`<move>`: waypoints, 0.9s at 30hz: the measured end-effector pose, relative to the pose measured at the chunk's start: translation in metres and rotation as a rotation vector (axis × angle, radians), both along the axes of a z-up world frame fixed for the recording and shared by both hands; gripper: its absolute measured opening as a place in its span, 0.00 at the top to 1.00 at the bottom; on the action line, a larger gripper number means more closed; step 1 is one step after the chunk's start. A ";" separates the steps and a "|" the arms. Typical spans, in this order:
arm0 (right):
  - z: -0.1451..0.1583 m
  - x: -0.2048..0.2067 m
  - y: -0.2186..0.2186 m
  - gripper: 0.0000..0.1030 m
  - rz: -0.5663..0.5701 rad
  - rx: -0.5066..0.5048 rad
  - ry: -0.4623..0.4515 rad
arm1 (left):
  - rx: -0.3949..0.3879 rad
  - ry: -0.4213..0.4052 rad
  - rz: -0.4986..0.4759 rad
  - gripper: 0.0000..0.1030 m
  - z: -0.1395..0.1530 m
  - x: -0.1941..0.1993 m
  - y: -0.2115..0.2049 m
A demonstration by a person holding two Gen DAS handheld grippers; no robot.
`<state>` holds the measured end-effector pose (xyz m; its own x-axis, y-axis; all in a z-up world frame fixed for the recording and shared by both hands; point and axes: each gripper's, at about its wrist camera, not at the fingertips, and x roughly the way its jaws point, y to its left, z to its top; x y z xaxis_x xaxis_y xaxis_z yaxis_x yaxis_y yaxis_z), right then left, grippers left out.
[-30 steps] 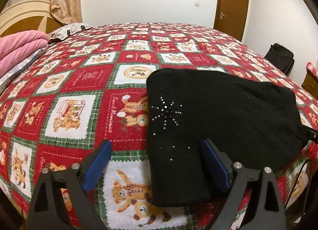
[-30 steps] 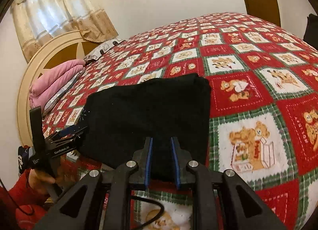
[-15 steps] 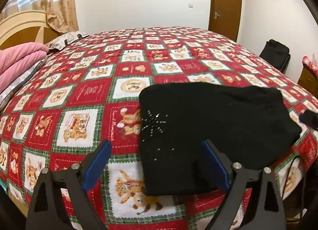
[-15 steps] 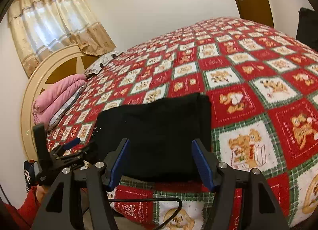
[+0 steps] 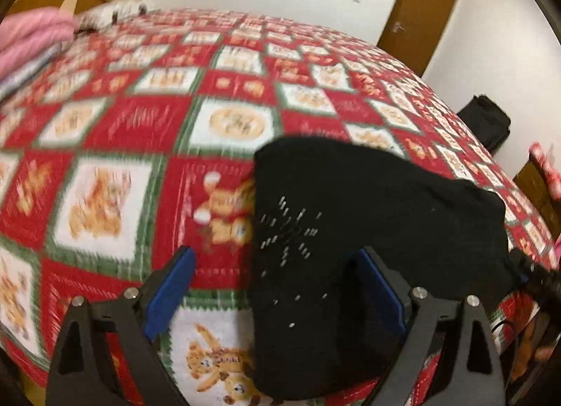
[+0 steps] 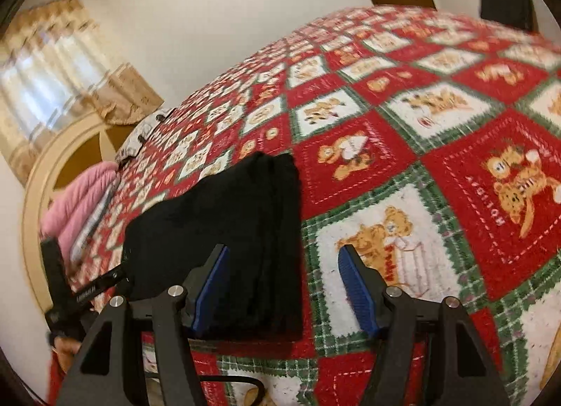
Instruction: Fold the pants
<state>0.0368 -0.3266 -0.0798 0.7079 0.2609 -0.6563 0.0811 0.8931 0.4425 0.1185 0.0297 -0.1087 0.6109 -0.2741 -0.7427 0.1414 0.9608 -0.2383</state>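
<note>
Right claw (image 6: 282, 286) opened off blurred pants (image 6: 224, 223).

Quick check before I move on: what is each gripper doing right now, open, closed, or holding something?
Left gripper: open, holding nothing, above the folded black pants.
Right gripper: open, jaws have just been opening; nothing gripped, pants lie free on the bedspread.

One pair of black pants (image 5: 368, 230), folded, lies on one bedspread (image 5: 140, 125) printed with many bear squares. Two grippers hover at its near edge: left gripper (image 5: 277, 286), right gripper (image 6: 284, 286). One pink blanket (image 5: 31, 37) sits far beyond the pants; one brown door (image 5: 417, 16); one black bag (image 5: 485, 121).
</note>
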 end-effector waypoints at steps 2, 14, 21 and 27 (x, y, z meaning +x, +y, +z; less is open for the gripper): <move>-0.002 0.000 0.010 0.29 0.032 -0.020 0.011 | 0.021 -0.026 -0.009 0.08 0.000 -0.007 -0.002; -0.018 0.004 0.024 0.24 0.124 0.247 0.101 | -0.007 -0.008 -0.069 0.04 0.000 -0.010 -0.006; -0.025 0.000 0.023 0.31 0.108 0.275 0.078 | -0.114 0.004 -0.065 0.15 0.001 -0.010 0.008; -0.035 0.003 0.027 0.64 0.129 0.248 0.100 | -0.175 0.025 -0.069 0.50 -0.001 -0.008 0.010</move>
<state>0.0400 -0.2999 -0.1145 0.5936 0.5059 -0.6259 0.0274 0.7646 0.6440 0.1106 0.0396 -0.1093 0.5687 -0.4409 -0.6944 0.1972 0.8927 -0.4053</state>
